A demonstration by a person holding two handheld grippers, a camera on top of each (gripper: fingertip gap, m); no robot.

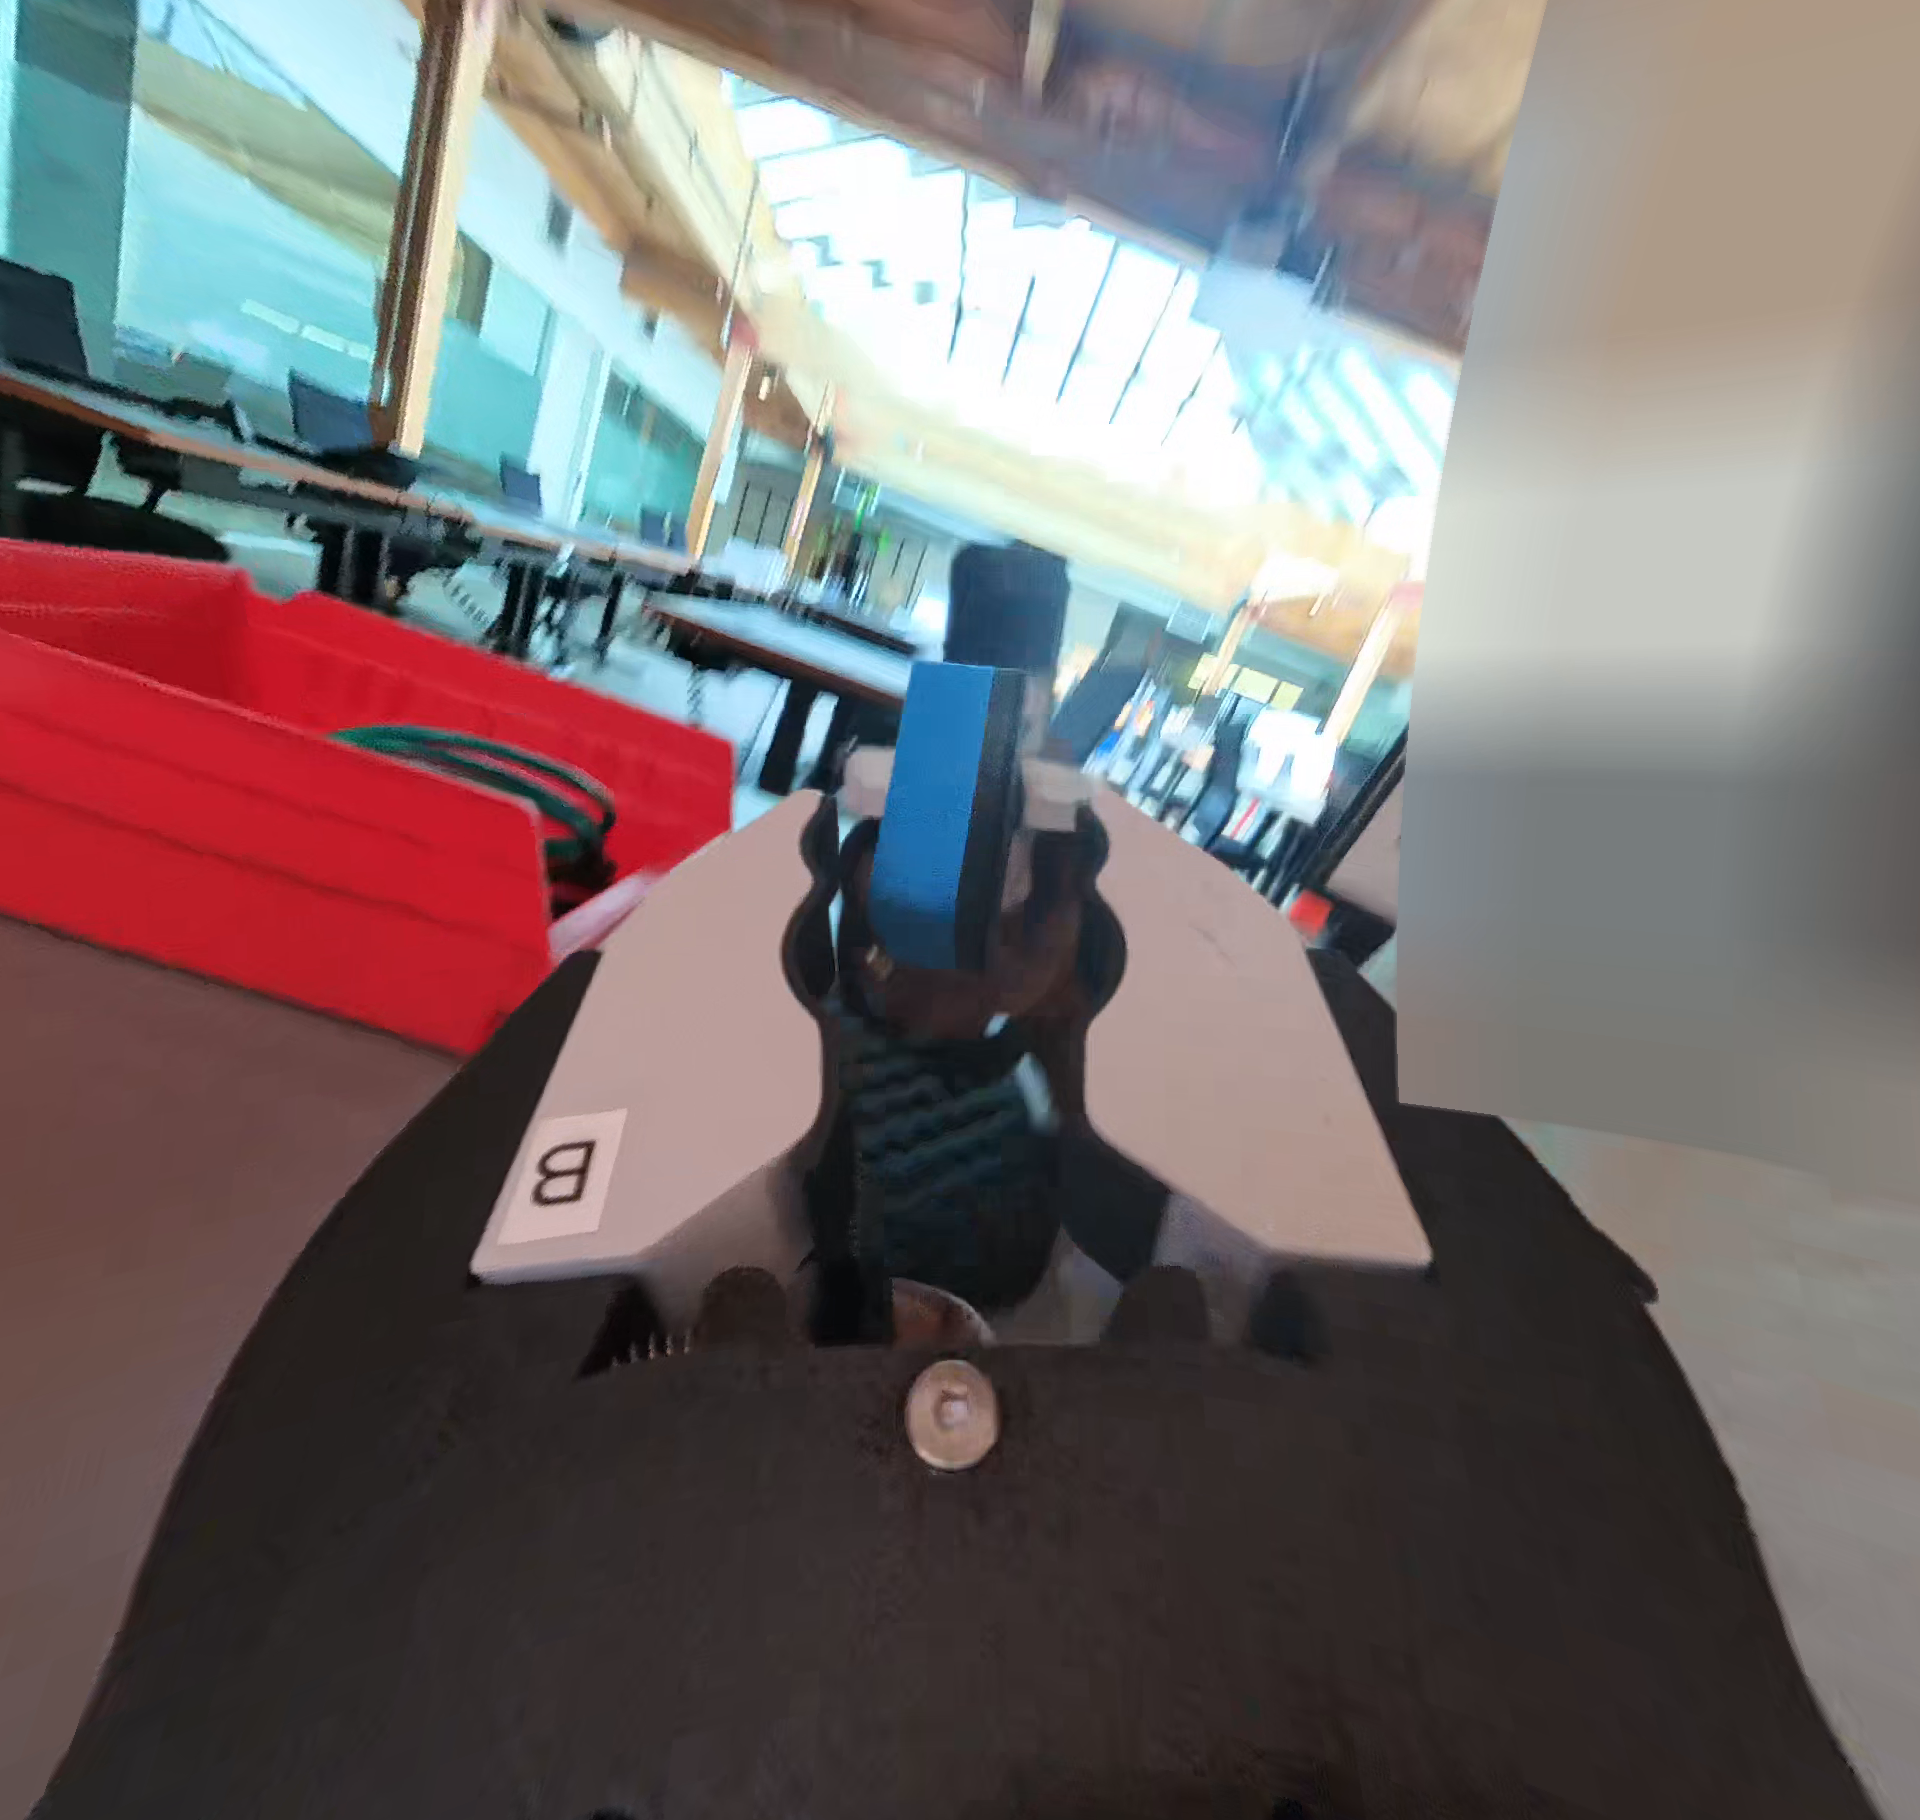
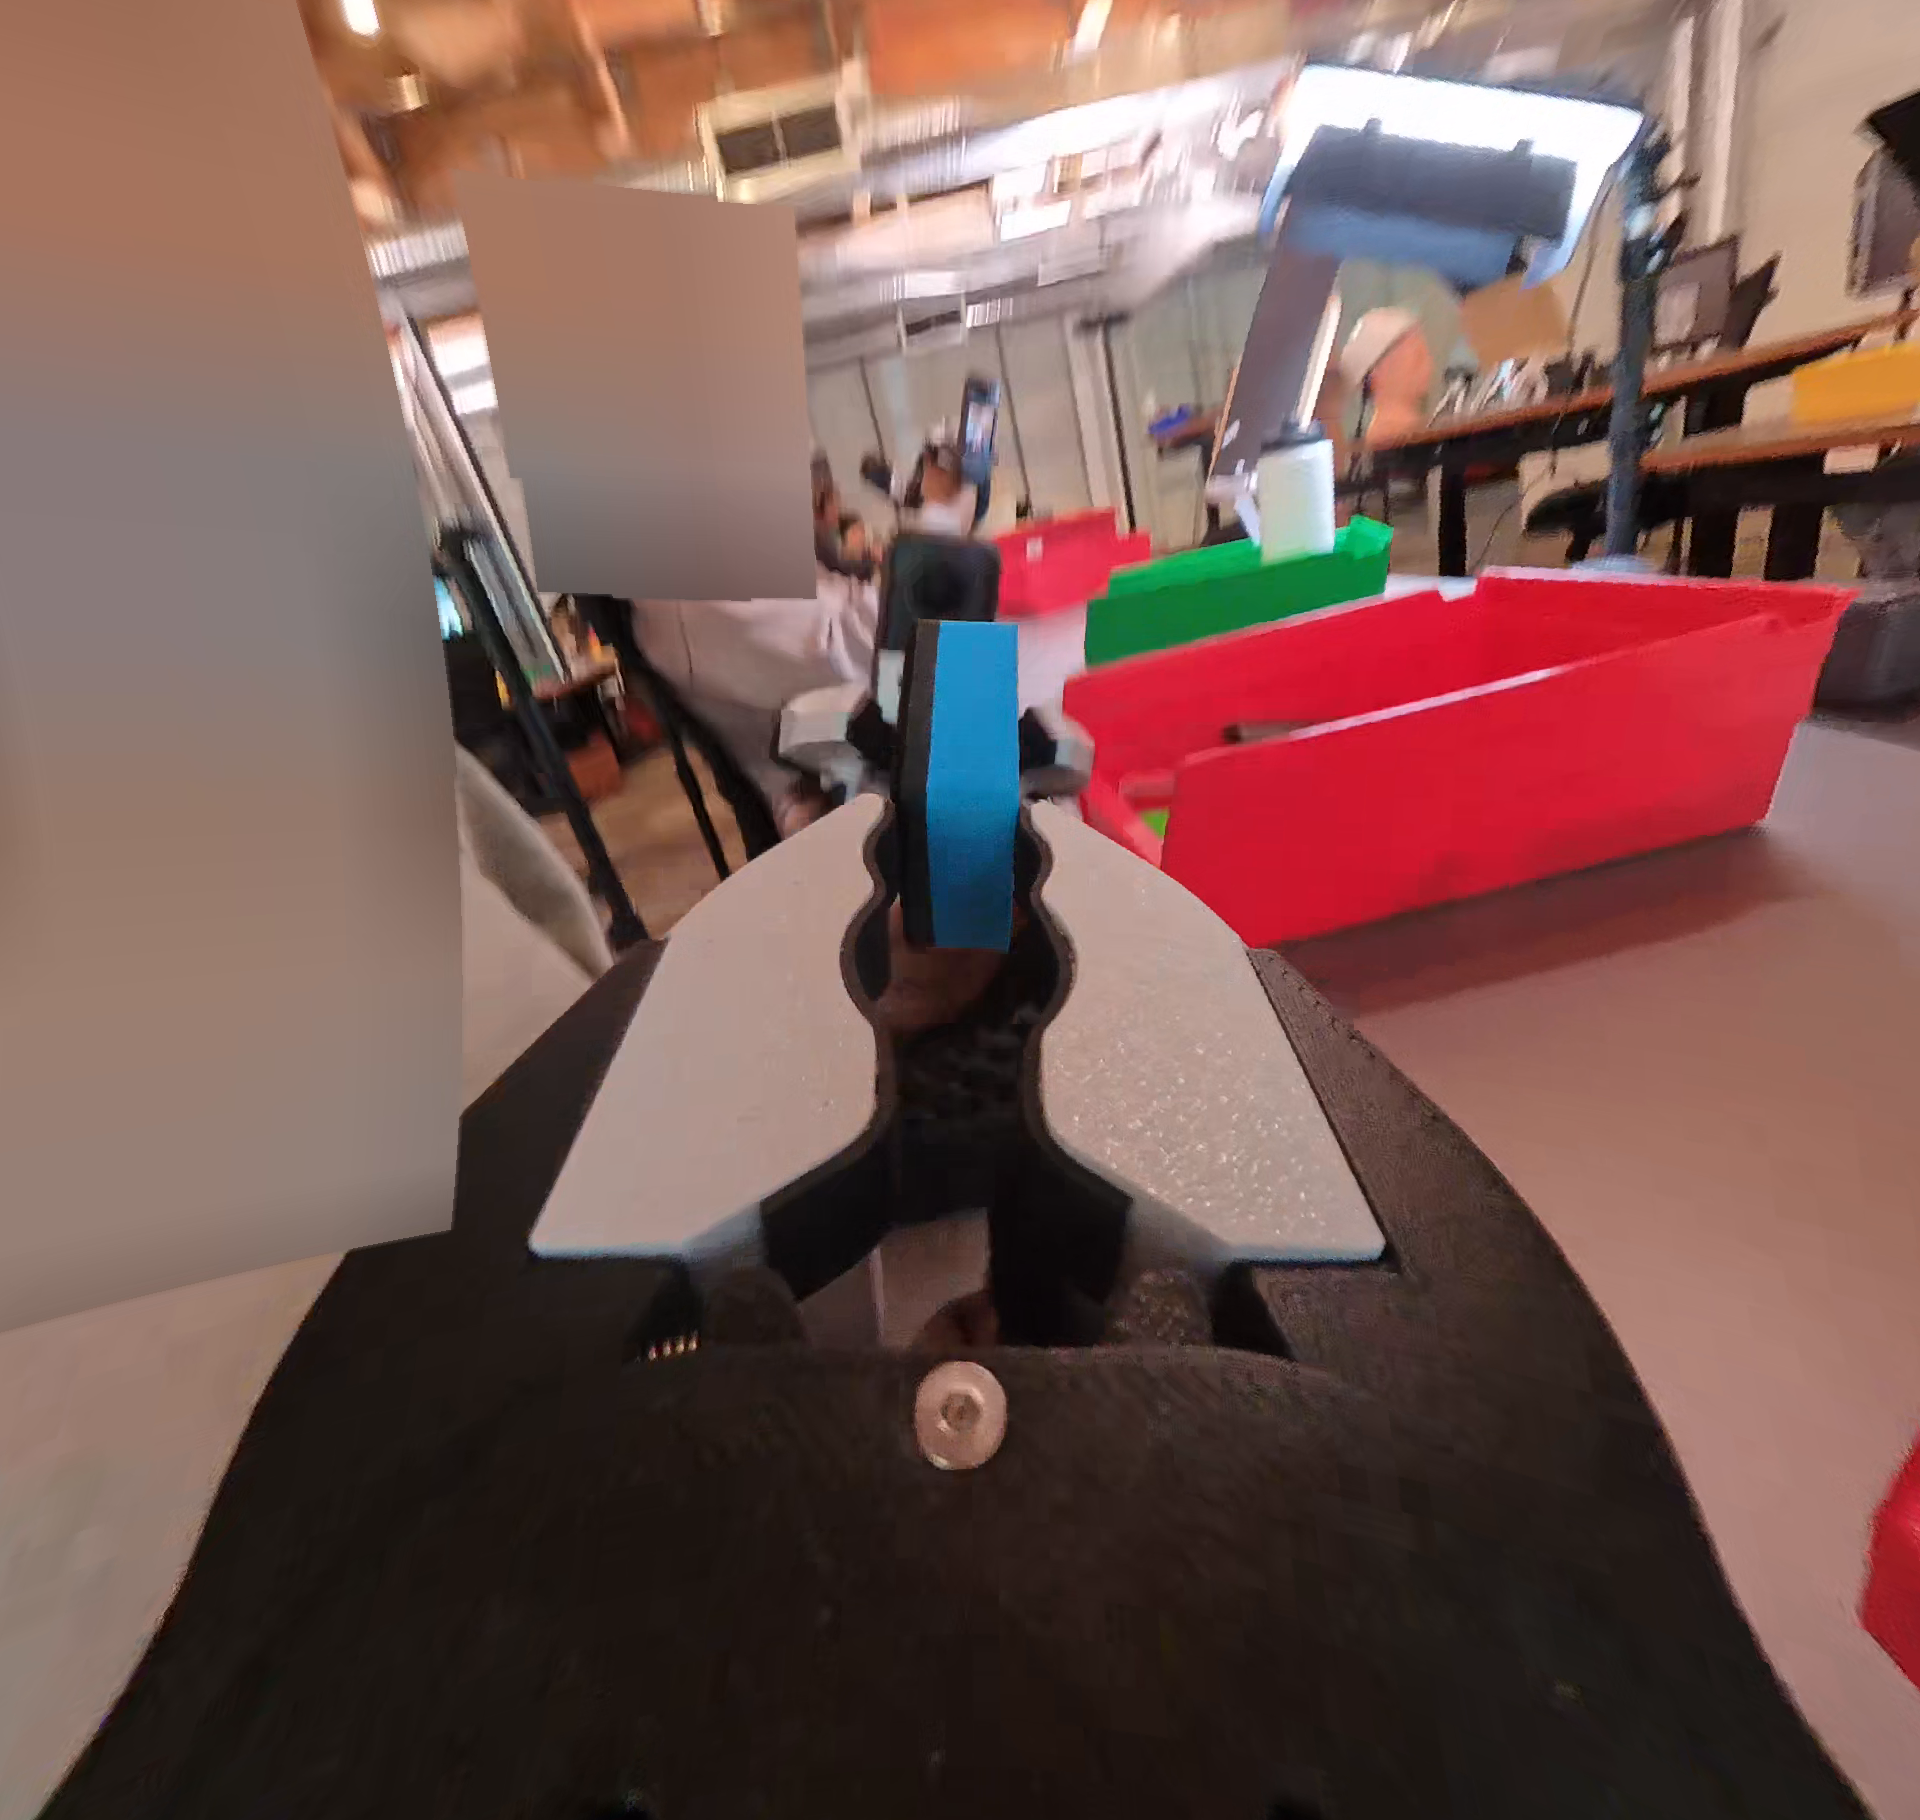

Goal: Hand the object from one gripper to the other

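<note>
grey table (image 2: 1558, 1095) with red bins (image 2: 1455, 762) behind. we have the blue-black block (image 2: 966, 794) pinched by both the right gripper (image 2: 961, 835) and left gripper (image 1: 956, 835), mid-air. risk: early release or pulling apart twists and drops it.

Object (image 2: 966, 783): matt foam look, blue layer on a black one
Gripper fingers (image 2: 727, 1064): grey, finely grainy, matt
Gripper body (image 2: 935, 1614): black, rough plastic
Screw (image 2: 960, 1414): shiny metal
Bin (image 2: 1455, 783): smooth red plastic
Tabletop (image 2: 1610, 1095): matt grey-brown
</note>
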